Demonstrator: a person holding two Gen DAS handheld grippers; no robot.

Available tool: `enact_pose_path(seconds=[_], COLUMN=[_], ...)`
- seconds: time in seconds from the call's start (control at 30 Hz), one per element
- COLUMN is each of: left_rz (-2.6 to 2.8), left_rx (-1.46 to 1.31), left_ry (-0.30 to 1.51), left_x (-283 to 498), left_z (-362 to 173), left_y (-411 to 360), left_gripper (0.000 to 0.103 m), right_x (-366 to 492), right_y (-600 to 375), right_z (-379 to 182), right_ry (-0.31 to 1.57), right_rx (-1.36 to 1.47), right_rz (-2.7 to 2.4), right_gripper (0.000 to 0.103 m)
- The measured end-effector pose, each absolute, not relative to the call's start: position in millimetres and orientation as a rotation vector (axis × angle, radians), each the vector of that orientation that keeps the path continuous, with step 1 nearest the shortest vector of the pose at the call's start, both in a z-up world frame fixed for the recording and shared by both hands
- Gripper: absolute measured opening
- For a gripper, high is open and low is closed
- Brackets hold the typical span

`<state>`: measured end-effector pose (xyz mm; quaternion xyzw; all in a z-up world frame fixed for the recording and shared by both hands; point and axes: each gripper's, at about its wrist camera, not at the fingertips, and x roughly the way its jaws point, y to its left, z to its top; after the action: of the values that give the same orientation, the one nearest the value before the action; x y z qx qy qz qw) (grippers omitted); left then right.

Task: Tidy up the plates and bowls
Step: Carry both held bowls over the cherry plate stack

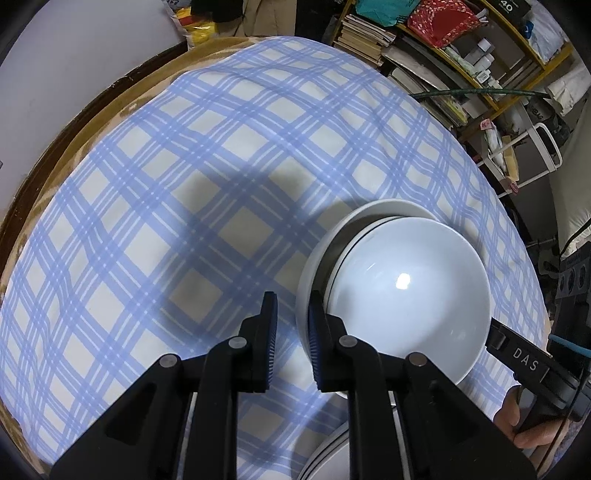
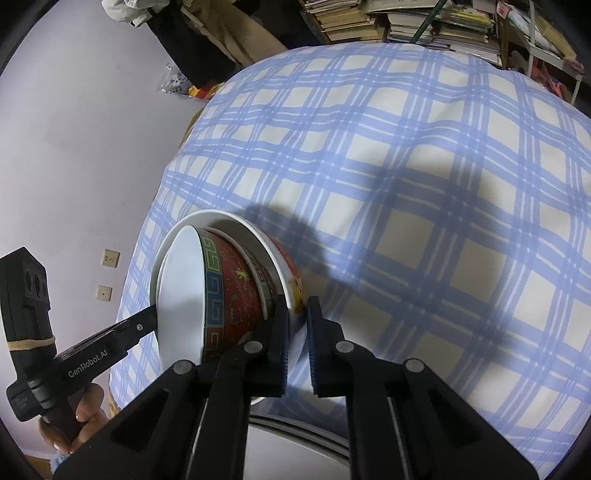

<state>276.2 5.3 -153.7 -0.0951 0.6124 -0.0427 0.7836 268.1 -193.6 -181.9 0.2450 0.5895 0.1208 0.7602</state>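
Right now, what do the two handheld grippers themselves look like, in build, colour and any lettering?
Both are black plastic with linkage arms, silver pivot pins and ribbed blue-edged pads. The left gripper reads "GenRobot.AI" in white, with a tan rubber band round its boxy camera block. The right gripper carries white "DAS" lettering and a teal cable behind it.

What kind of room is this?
Probably a lived-in room at home, used for storage too: a table under a blue checked tablecloth, nested bowls, and crowded shelves of books.

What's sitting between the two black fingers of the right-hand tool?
The rim of the white bowl, which holds a red patterned bowl; the right gripper pinches it. The right wrist view shows this.
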Motion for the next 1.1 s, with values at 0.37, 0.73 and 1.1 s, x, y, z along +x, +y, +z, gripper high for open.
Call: enact_pose_path(seconds=[0.37, 0.73, 1.1], left_rz=[-0.09, -0.129, -0.146], left_rx=[-0.225, -0.21, -0.185], left_ry=[1.342, 1.308, 1.254], left_x=[277, 279, 268], left_z=[-155, -144, -115], left_y=[13, 7, -3], left_gripper=[0.016, 0.003, 0.004], right_x=[264, 265, 258], right_y=[-186, -179, -186], right_z=[-170, -156, -134], right_ry=[1.264, 1.253, 1.242], right_rx=[0.464, 0.415, 0.431], right_rz=[0.231, 0.169, 0.139], right_gripper=[0.012, 0.011, 0.011])
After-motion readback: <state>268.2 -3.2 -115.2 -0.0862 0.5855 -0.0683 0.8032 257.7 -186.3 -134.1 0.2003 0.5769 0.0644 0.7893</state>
